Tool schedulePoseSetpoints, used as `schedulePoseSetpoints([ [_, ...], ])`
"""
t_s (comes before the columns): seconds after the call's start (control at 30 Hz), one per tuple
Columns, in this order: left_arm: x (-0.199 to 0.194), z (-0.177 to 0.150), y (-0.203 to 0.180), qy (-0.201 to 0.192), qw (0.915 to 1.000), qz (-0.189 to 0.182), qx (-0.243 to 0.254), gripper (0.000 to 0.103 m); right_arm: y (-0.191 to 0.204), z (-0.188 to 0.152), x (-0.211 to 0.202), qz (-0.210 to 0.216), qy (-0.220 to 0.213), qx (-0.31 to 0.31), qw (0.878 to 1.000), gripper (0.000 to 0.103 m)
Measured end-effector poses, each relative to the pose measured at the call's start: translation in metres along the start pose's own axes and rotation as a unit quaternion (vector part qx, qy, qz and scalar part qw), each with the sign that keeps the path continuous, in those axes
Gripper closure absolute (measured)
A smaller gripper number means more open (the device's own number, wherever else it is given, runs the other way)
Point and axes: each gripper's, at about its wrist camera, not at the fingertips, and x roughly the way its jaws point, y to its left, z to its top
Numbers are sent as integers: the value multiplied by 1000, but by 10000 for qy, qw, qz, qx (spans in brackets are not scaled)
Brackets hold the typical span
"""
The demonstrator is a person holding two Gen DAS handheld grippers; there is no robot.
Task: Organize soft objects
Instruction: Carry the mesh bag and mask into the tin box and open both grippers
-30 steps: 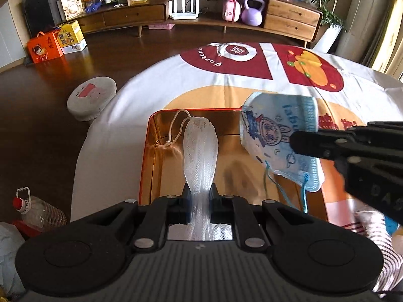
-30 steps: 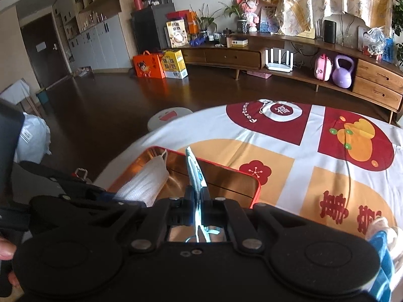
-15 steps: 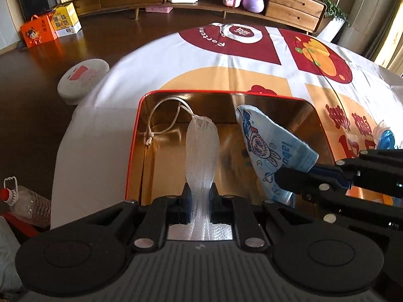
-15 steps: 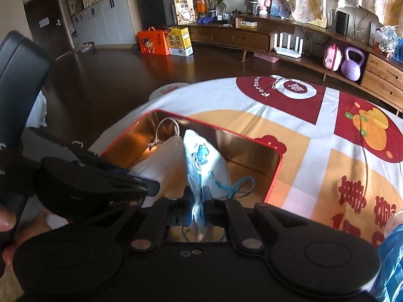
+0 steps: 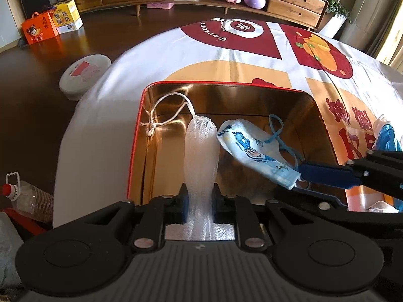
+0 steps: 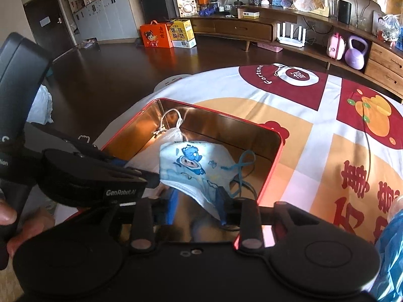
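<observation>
Tin [image 5: 141,136] at frame centre on tablecloth [image 5: 121,95]; inside it, mesh pouch [image 5: 200,156] left, mask [image 5: 254,154] right, touching.

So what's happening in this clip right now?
A person holds a pair of tongs in each hand over an open tin on a table with a printed cloth. The left tongs have a white mesh pouch between the fingers, and it reaches down into the tin. The right tongs have just been opening, and the cartoon mask sags loose between the fingers into the tin beside the pouch. The left tongs have been easing open too.
</observation>
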Motion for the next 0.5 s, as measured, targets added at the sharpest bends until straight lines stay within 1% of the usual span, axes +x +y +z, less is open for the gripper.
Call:
schedulePoseSetpoints([
  [0.13,-6,-1,2,-62,10000,12,-29,67,-1,-1,-9,50,-40,-51,10000,55],
  [0.17,-7,-1,2,-80,10000,31,-45,61,0,-1,-11,41,-60,-82,9999,54],
  [0.2,-10,-2,2,-122,9999,51,-60,47,1,-1,-14,53,-82,-114,9999,52],
  [0.23,-13,-2,2,-169,9998,3,-69,45,2,-1,-17,67,-103,-135,9998,51],
  [0.37,-25,-3,-2,-291,9996,46,2,45,1,-1,-31,86,-192,-147,9997,48],
  [0.43,-32,-5,-2,-355,9994,14,-15,45,0,-1,-39,96,-267,-137,9995,44],
  [0.5,-41,-6,-3,-441,9990,-23,-59,45,-1,-1,-48,127,-329,-129,9993,42],
])
